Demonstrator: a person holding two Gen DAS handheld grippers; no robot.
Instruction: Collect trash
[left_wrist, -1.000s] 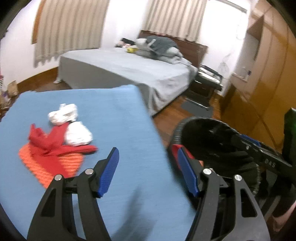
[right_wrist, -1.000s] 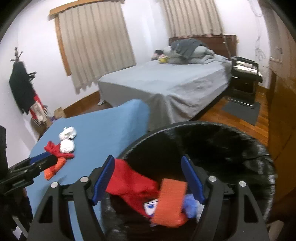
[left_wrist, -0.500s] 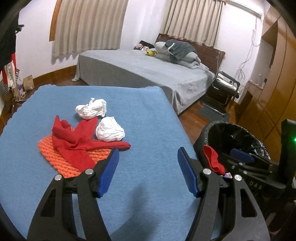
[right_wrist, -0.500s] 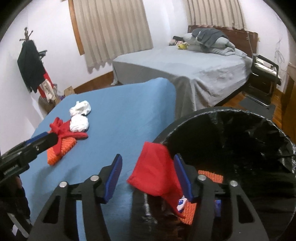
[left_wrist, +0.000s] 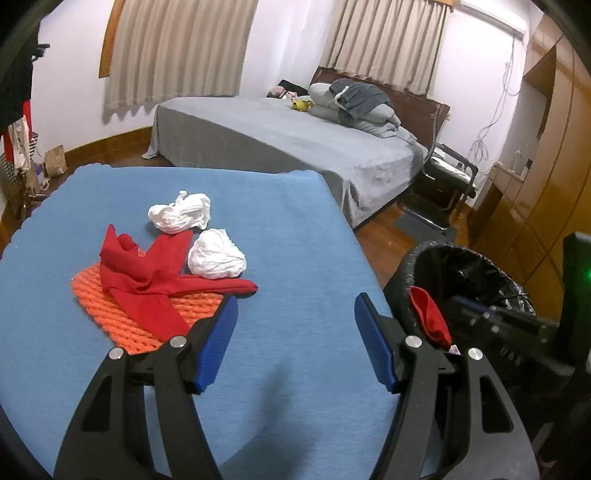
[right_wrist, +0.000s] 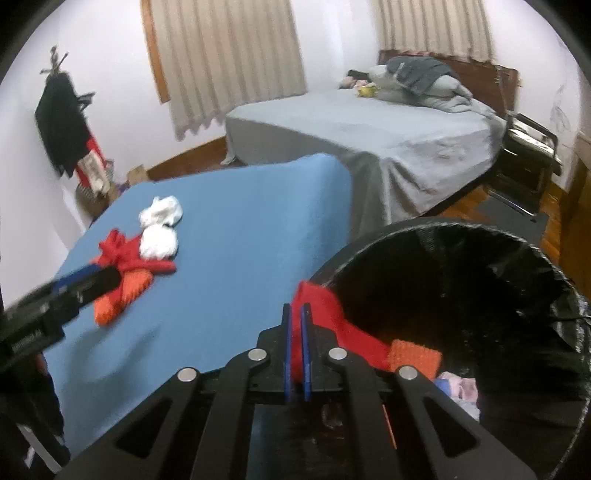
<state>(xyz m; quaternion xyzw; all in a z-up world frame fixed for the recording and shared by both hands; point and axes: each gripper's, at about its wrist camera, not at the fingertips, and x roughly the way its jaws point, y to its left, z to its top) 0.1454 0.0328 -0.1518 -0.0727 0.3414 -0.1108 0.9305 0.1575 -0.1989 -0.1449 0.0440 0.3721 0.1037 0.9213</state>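
Bedroom scene: blue-covered table (left_wrist: 288, 236) fills centre-left of both views, grey bed (left_wrist: 280, 140) behind it, black-lined trash bin (right_wrist: 480, 280) at lower right. Left gripper (left_wrist: 291, 339) hovers over the table, jaws wide apart, holding nothing. Right gripper (right_wrist: 295, 343) sits at the bin's near rim, jaws almost closed; a red cloth (right_wrist: 328, 317) draped over that rim lies right at the tips, but whether it is pinched I cannot tell. Orange mesh and other scraps are already inside the bin. Remaining trash sits left of centre on the table: red rag (left_wrist: 147, 273) across an orange mesh pad (left_wrist: 122, 299), with two white paper wads (left_wrist: 216, 258) touching it. Risk: the rim-hung red cloth may slide out onto the floor since part hangs outside. Also, grabbing the red rag could drag the mesh or knock wads away.
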